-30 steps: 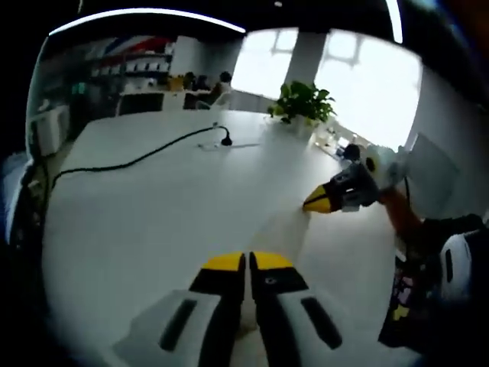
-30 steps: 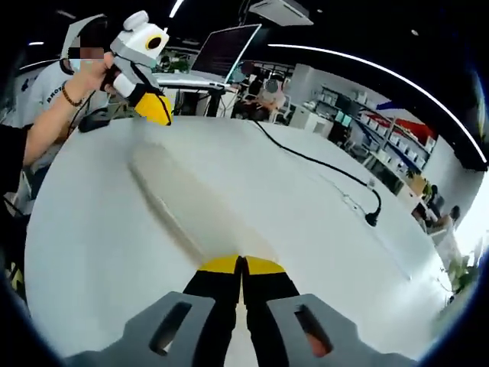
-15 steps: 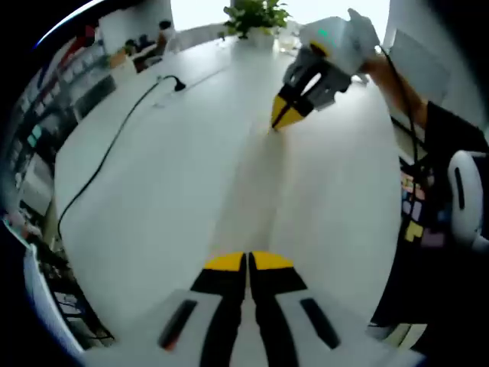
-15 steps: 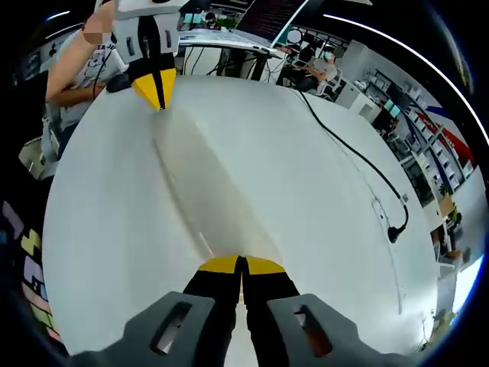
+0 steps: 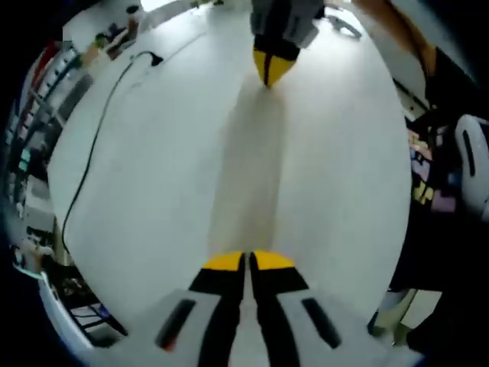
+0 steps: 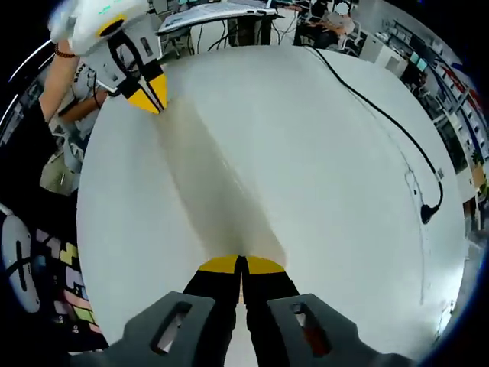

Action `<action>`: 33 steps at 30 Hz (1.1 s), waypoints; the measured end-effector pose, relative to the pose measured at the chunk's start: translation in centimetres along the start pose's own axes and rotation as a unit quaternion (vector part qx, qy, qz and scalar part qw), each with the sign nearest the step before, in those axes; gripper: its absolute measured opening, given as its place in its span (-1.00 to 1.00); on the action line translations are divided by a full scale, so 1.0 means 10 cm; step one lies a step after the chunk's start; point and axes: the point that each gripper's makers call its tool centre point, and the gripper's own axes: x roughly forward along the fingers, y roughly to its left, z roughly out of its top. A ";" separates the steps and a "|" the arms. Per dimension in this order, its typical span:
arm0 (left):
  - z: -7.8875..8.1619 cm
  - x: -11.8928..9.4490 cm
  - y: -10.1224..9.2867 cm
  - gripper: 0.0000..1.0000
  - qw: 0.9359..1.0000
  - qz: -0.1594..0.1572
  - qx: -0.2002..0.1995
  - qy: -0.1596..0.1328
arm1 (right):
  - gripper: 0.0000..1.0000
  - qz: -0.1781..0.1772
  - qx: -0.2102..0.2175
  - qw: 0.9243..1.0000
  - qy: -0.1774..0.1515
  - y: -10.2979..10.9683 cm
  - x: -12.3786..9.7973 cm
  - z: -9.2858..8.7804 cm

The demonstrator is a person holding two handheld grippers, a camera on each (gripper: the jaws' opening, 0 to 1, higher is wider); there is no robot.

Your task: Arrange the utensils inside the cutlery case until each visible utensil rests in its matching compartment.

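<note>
My left gripper (image 5: pixel 247 258) is shut, yellow tips pressed together with nothing between them, low over the bare white table (image 5: pixel 160 153). My right gripper (image 6: pixel 241 262) is shut in the same way and holds nothing. The two face each other across the table. In the left gripper view the right gripper (image 5: pixel 269 75) points down at the tabletop at the far side. In the right gripper view the left gripper (image 6: pixel 149 102), held in a hand, hangs close over the table at the upper left.
A black cable (image 6: pixel 382 115) runs across the table to a plug (image 6: pixel 428 212); the same cable (image 5: pixel 88 160) skirts the left edge in the left gripper view. A person's dark clothing (image 5: pixel 447 153) stands along the table's near edge. Desks with equipment (image 6: pixel 229 8) lie beyond.
Both views have tilted down toward the tabletop, so the room behind has dropped out. Each gripper now sits higher in the other's view. Both stay shut.
</note>
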 end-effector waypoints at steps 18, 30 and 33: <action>-0.04 0.05 0.04 -0.97 0.998 -0.023 0.041 0.028 | -1.00 0.026 -0.001 0.999 0.027 0.03 0.02 -0.03; -0.08 0.05 0.11 -0.98 0.999 -0.018 0.006 0.030 | -1.00 0.022 0.072 0.995 0.064 0.06 0.05 -0.02; -0.09 0.05 0.11 -0.99 0.999 -0.009 0.012 0.044 | -1.00 0.019 0.071 0.995 0.074 0.05 0.05 -0.01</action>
